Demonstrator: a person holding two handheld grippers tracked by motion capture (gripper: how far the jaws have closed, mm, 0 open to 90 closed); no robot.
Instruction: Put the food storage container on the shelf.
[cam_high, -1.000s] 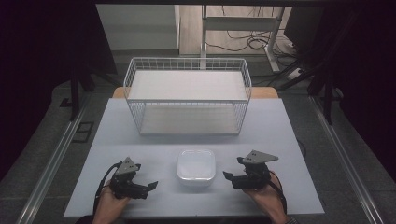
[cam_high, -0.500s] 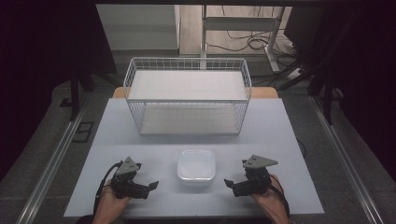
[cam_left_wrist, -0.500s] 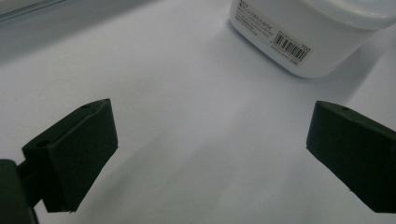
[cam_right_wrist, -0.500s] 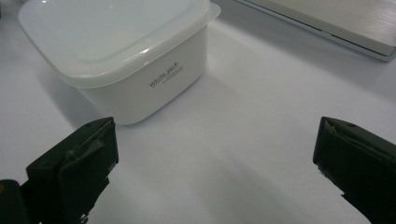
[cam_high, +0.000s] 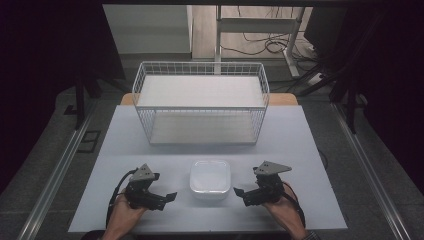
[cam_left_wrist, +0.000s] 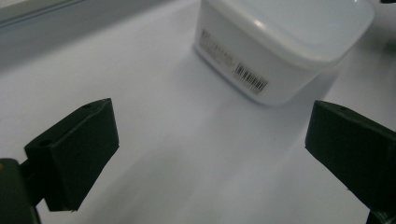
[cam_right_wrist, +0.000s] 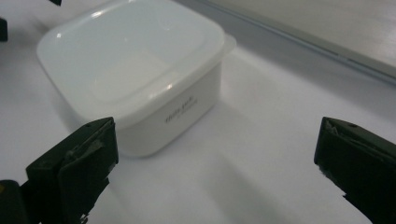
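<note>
A white lidded container (cam_high: 210, 178) sits on the near part of a pale table (cam_high: 300, 145), flanked by two hand-held grippers, neither touching it. Since a second ago the right gripper (cam_high: 241, 195) has drawn slightly back and toward the table's near edge, and its jaws have just been opening, with nothing between them; they now stand wide apart, the container ahead and to one side of them in the right gripper view (cam_right_wrist: 140, 79). The left gripper (cam_high: 167, 198) rests where it was, just left of the container, its jaws also spread wide over bare tabletop, the container's barcoded side (cam_left_wrist: 280, 51) ahead of them in the left gripper view. The container itself has not shifted.

Beyond the container, toward the far end of the table, stands a white wire basket (cam_high: 201, 107) with a flat pale floor, well apart from both grippers. The table's surface is smooth and matte, light grey-white, with a strip of wood showing at its far corners behind the basket. Around the table the room is dim: grey floor, metal rails (cam_high: 55, 175) running along either side, and cables (cam_high: 260, 45) lying on a lighter floor beyond the basket beside a metal post.

Counted: one container, one wire basket, two grippers, two hands, one table.
</note>
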